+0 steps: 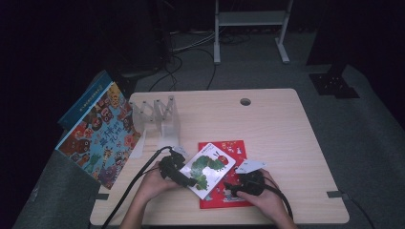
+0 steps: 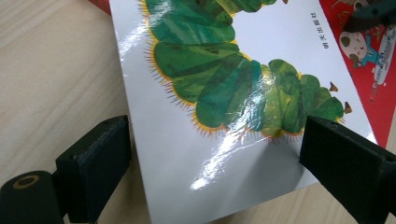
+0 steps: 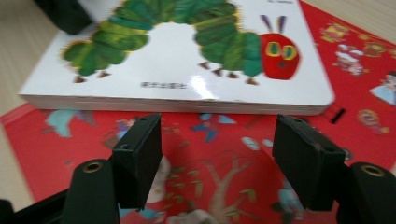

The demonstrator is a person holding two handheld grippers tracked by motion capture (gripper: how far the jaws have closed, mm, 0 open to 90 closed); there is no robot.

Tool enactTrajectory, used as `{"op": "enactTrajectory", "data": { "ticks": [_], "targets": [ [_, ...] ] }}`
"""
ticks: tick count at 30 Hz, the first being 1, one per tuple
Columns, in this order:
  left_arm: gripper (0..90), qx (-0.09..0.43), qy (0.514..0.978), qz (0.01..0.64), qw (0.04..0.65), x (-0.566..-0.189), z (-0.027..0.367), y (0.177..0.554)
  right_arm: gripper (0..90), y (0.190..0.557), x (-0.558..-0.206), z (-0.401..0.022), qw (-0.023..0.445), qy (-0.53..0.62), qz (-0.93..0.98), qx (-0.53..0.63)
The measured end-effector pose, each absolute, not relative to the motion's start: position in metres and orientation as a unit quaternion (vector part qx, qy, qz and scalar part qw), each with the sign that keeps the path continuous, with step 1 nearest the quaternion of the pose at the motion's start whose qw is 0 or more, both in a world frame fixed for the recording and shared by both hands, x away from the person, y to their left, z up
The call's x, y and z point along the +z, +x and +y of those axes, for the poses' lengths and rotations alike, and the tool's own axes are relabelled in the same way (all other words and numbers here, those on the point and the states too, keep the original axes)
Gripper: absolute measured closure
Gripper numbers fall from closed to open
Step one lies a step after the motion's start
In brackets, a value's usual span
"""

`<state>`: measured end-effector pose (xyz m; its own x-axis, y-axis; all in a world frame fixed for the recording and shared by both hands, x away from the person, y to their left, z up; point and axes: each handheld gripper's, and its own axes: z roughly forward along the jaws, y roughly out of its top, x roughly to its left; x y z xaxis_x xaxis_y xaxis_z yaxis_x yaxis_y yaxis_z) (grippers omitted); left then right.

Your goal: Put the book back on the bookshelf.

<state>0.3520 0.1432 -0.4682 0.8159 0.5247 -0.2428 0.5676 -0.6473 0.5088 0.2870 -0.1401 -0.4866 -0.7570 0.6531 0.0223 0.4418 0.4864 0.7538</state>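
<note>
On top of the red book (image 1: 236, 195) a thick, stiff, shiny caterpillar book (image 1: 208, 169) is best gripped at its edge, while the left gripper (image 2: 210, 163) and right gripper (image 3: 217, 154) are held wide open, gripping nothing.

Clear rack (image 1: 160, 117) on the table (image 1: 277, 124), colourful book (image 1: 100, 133) leaning at left edge

— What did the worktop (image 1: 267, 119) carry?
— It was pale wood with a round cable hole (image 1: 245, 101) near the far edge. A red picture book (image 1: 228, 191) lay flat near the front; a clear plastic book rack (image 1: 160, 119) stood at the left.
— Anything else?
— A colourful book (image 1: 100, 133) leaned at its left edge.
</note>
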Motion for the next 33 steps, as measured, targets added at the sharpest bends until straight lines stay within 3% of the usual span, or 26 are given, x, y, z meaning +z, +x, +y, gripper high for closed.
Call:
{"op": "enactTrajectory", "data": {
  "ticks": [9, 12, 15, 19, 33],
  "targets": [
    [7.9, -0.042, 0.905, 0.305, 0.293, -0.469, 0.145, 0.352, 21.2, 0.277, -0.490, -0.121, 0.121, 0.322, 0.851, 0.398],
    [7.9, -0.043, 0.905, 0.307, 0.292, -0.469, 0.145, 0.352, 13.9, 0.276, -0.493, -0.114, 0.135, 0.320, 0.852, 0.393],
    [7.9, -0.043, 0.904, 0.307, 0.293, -0.469, 0.145, 0.352, 13.0, 0.275, -0.495, -0.110, 0.144, 0.318, 0.852, 0.391],
    [7.9, -0.042, 0.903, 0.310, 0.295, -0.470, 0.144, 0.352, 0.4, 0.273, -0.499, -0.103, 0.142, 0.303, 0.854, 0.399],
    [0.0, -0.049, 0.907, 0.308, 0.282, -0.473, 0.140, 0.350, 0.0, 0.273, -0.501, -0.098, 0.148, 0.312, 0.849, 0.400]
  ]
}}
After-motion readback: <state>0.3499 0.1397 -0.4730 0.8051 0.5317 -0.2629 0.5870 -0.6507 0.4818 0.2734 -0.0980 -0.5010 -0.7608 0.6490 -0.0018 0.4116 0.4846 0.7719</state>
